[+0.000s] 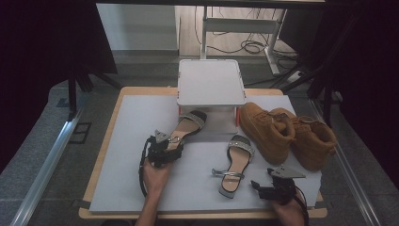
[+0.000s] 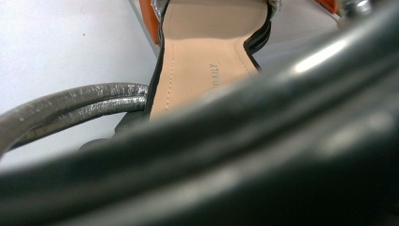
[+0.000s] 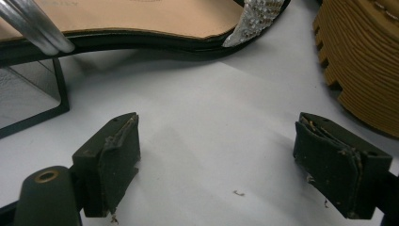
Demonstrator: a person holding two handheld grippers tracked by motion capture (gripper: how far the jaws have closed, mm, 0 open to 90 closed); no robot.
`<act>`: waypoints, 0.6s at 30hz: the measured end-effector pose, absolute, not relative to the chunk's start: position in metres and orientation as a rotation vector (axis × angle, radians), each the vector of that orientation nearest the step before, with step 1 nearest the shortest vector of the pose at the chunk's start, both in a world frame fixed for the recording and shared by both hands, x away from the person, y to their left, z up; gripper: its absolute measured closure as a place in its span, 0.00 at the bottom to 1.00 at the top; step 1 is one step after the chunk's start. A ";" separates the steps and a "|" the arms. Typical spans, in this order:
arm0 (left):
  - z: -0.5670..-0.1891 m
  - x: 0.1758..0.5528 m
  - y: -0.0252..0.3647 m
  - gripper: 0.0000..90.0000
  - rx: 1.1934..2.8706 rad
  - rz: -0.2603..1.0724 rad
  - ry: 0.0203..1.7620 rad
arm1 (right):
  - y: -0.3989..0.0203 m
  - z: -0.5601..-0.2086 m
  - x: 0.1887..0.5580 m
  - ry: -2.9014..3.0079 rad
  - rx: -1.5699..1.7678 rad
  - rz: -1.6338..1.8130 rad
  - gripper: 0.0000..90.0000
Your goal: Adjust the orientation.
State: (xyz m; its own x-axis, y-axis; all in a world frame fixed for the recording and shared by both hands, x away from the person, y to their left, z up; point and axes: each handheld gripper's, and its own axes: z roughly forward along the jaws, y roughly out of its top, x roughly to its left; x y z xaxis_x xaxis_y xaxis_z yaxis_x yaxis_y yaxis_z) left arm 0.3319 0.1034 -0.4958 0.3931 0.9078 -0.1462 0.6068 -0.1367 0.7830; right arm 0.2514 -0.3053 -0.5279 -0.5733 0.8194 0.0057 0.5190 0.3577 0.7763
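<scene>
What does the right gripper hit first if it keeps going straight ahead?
Likely the sandal lying across its path. The right gripper has open jaws with bare table between; the boot sits off to one side.

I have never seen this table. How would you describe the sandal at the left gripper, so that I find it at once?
Start from the white box at the far middle of the grey mat. Just in front of its left corner lies a sandal with a tan insole and a silver toe strap, its heel at the left gripper. Its twin lies farther right, beside the tan boots.
</scene>
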 end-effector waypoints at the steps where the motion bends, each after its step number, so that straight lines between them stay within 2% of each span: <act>1: -0.496 0.334 0.102 0.43 1.840 0.471 1.313 | -0.305 -0.528 0.251 2.241 1.171 1.071 0.17; 18: -0.496 0.365 0.063 0.43 1.795 0.550 1.397 | -0.305 -0.528 0.251 2.242 1.172 1.073 0.17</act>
State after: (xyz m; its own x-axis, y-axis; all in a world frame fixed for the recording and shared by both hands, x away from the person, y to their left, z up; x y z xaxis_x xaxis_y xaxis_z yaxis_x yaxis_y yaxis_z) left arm 0.3654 0.0633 -0.4958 0.3022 0.9453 -0.1228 0.6076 -0.0917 0.7889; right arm 0.2514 -0.3055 -0.5278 -0.5738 0.8190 0.0079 0.5197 0.3567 0.7763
